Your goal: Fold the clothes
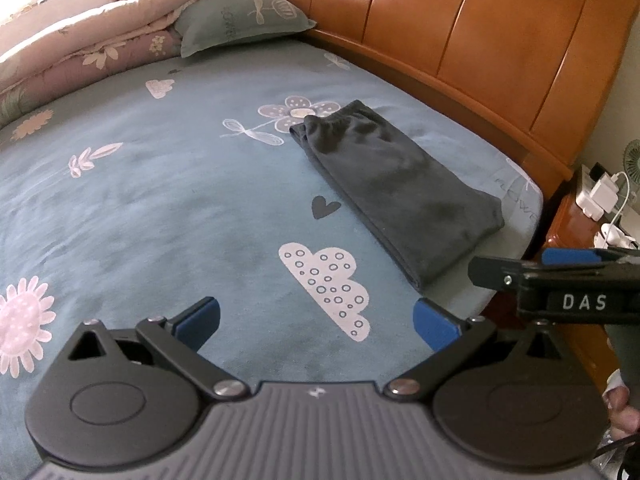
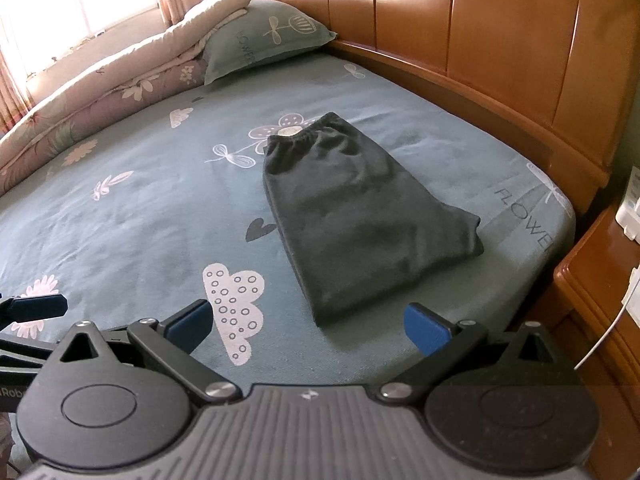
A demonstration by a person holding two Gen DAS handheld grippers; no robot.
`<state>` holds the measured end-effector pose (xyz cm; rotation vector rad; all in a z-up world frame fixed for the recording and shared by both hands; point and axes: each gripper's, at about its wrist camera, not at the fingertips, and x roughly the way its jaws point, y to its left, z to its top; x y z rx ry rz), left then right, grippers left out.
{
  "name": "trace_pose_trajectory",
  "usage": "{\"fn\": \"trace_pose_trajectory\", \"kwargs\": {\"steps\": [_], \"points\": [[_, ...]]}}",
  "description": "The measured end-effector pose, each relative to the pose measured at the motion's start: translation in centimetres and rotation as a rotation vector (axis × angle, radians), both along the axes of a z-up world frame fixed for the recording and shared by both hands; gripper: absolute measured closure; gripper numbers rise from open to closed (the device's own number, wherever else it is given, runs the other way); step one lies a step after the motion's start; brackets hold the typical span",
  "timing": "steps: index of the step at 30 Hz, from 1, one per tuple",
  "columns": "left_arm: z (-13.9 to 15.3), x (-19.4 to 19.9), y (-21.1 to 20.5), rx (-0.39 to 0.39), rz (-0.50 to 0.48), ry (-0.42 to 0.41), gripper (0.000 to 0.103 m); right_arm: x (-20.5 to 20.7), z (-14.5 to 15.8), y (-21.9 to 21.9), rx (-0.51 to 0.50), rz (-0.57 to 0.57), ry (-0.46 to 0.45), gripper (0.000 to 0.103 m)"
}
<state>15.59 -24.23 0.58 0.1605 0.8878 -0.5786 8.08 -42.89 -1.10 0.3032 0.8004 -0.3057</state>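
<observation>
A dark grey pair of pants (image 1: 394, 184) lies folded flat on the blue patterned bedsheet (image 1: 160, 208), its elastic waistband toward the headboard. It also shows in the right wrist view (image 2: 352, 220). My left gripper (image 1: 316, 320) is open and empty, above the sheet to the near left of the pants. My right gripper (image 2: 308, 326) is open and empty, just short of the pants' near edge. The right gripper also shows at the right edge of the left wrist view (image 1: 560, 264).
A wooden headboard (image 2: 480, 32) runs along the far right side. A green pillow (image 2: 264, 36) and a folded floral quilt (image 2: 100, 88) lie at the far left. A wooden nightstand (image 2: 600, 280) with chargers and white cables (image 1: 604, 196) stands right of the bed.
</observation>
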Motion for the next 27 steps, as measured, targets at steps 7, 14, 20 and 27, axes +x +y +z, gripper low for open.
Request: {"fn": "trace_pose_trajectory", "kwargs": {"steps": [7, 14, 20, 27], "points": [[-0.12, 0.14, -0.04, -0.003, 0.000, 0.004, 0.001, 0.31, 0.04, -0.02, 0.002, 0.001, 0.005, 0.000], [-0.32, 0.38, -0.10, -0.003, 0.000, 0.011, 0.001, 0.40, -0.09, -0.10, 0.003, -0.001, 0.010, 0.000], [-0.38, 0.43, -0.22, 0.001, 0.001, 0.011, 0.001, 0.54, -0.20, -0.24, 0.007, 0.000, 0.014, 0.000], [-0.43, 0.49, -0.23, 0.002, 0.000, 0.012, 0.001, 0.66, -0.26, -0.48, 0.009, 0.001, 0.015, 0.000]]}}
